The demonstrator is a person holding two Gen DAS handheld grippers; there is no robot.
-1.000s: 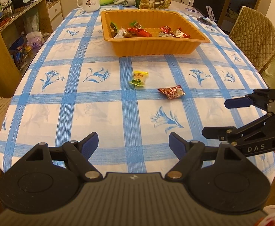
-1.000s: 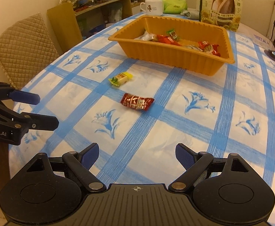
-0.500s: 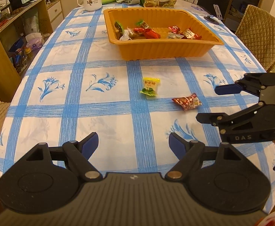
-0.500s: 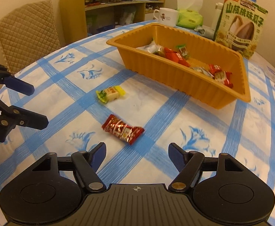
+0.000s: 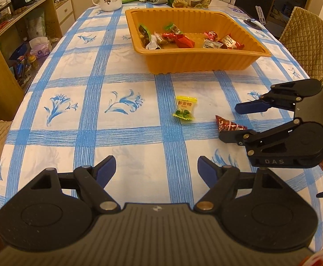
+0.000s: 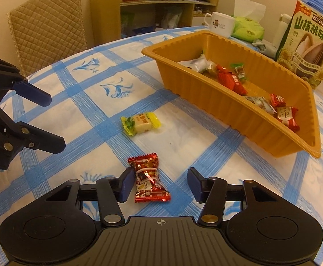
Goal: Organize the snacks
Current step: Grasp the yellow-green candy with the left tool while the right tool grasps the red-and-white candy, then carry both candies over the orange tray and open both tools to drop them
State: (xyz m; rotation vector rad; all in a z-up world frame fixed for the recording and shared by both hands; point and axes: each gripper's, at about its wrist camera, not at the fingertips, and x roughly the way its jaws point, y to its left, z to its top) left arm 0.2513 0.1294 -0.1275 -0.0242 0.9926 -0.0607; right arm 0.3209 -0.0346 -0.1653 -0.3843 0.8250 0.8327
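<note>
The right wrist view alone shows the red candy (image 6: 149, 180) on the tablecloth (image 6: 183, 137) between the right gripper's (image 6: 159, 184) closing, not-yet-clamped jaws. The left gripper (image 5: 157, 168) gapes empty.

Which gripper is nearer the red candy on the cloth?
Right. The right gripper straddles the red candy, jaws closing, one pad beside it, the other apart. The left gripper hangs back, open and empty.
</note>
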